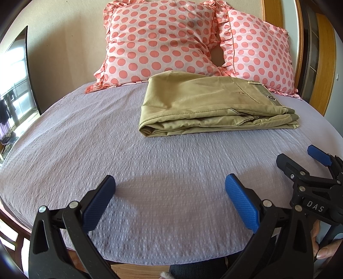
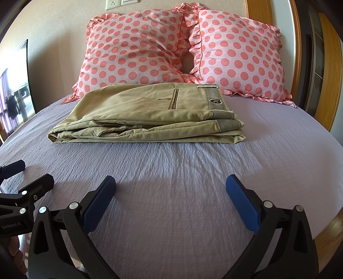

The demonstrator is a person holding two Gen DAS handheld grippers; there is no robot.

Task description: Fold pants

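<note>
Khaki pants (image 1: 212,107) lie folded in a flat stack on the lilac bed sheet (image 1: 107,150), waistband to the right, just in front of the pillows; they also show in the right wrist view (image 2: 145,115). My left gripper (image 1: 170,184) is open and empty, over the sheet near the bed's front edge, well short of the pants. My right gripper (image 2: 171,184) is open and empty, also well short of the pants. The right gripper shows at the right of the left wrist view (image 1: 300,158); the left gripper shows at the left of the right wrist view (image 2: 30,173).
Two pink polka-dot pillows (image 2: 137,47) (image 2: 238,55) lean on the wall behind the pants. A wooden bed frame (image 2: 325,64) runs along the right side. A window (image 1: 12,85) is at the left. Wall sockets (image 2: 120,3) sit above the pillows.
</note>
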